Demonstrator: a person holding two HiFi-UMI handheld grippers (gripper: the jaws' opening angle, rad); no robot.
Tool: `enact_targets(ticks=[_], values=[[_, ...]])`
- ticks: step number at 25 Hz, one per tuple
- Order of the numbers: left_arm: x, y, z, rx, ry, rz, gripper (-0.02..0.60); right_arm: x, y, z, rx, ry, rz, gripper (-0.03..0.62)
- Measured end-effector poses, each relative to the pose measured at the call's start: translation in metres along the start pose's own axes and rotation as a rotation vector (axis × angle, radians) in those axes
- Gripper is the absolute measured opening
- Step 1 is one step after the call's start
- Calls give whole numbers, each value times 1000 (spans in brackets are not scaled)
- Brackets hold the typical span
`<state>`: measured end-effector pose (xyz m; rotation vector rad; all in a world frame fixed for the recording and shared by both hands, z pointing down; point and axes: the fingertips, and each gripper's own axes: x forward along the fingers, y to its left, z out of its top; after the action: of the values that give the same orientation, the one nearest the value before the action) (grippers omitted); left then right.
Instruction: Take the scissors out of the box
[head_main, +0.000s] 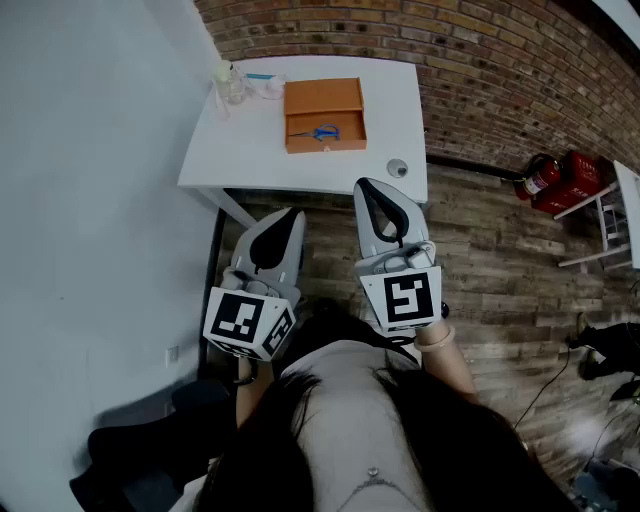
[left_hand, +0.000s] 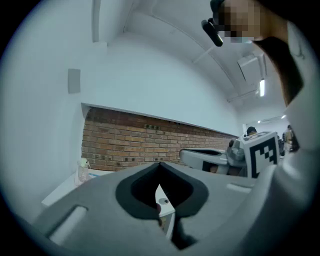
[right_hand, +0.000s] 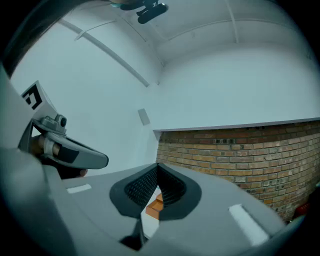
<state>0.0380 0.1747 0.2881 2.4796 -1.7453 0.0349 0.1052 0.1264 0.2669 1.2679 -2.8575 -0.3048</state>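
Observation:
An open orange box (head_main: 322, 98) lies on the white table (head_main: 250, 150), with blue-handled scissors (head_main: 325, 132) in its front compartment. I hold both grippers level over the wooden floor, short of the table's near edge. In the head view my left gripper (head_main: 292, 214) is shut and empty. My right gripper (head_main: 371, 186) reaches the table's edge, also shut with nothing in it. In the right gripper view a piece of the orange box (right_hand: 154, 205) shows through the hollow of the shut jaws. In the left gripper view only the table's corner (left_hand: 165, 202) shows there.
A clear bottle (head_main: 232, 82) and some white packaging stand at the table's back left. A small round object (head_main: 398, 168) lies near the front right corner. A brick wall runs behind the table. A red fire extinguisher (head_main: 540, 178) and a white rack (head_main: 610, 220) stand at the right.

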Motion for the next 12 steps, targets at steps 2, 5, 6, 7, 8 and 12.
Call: enact_targets(ticks=[2,5,6,7,8,12], values=[[1,10,-2,-2,-1,-4,0,8,1,1,11,-17,-16,6],[3,25,-3,-1,-1,-12,0,20,2,1,35,-31,-51,6],[3,31,-4,0,-1,-16,0,24,2,1,41,-32,-61,6],[4,37,-4,-1,-2,-22,0,28,4,0,44,-33,-67,6],[5,43,-4,-2,-4,-27,0,33,6,0,46,-33,-72,6],[9,64,-2,-7,-9,-48,0,47,11,-2,64,-16,-86,8]])
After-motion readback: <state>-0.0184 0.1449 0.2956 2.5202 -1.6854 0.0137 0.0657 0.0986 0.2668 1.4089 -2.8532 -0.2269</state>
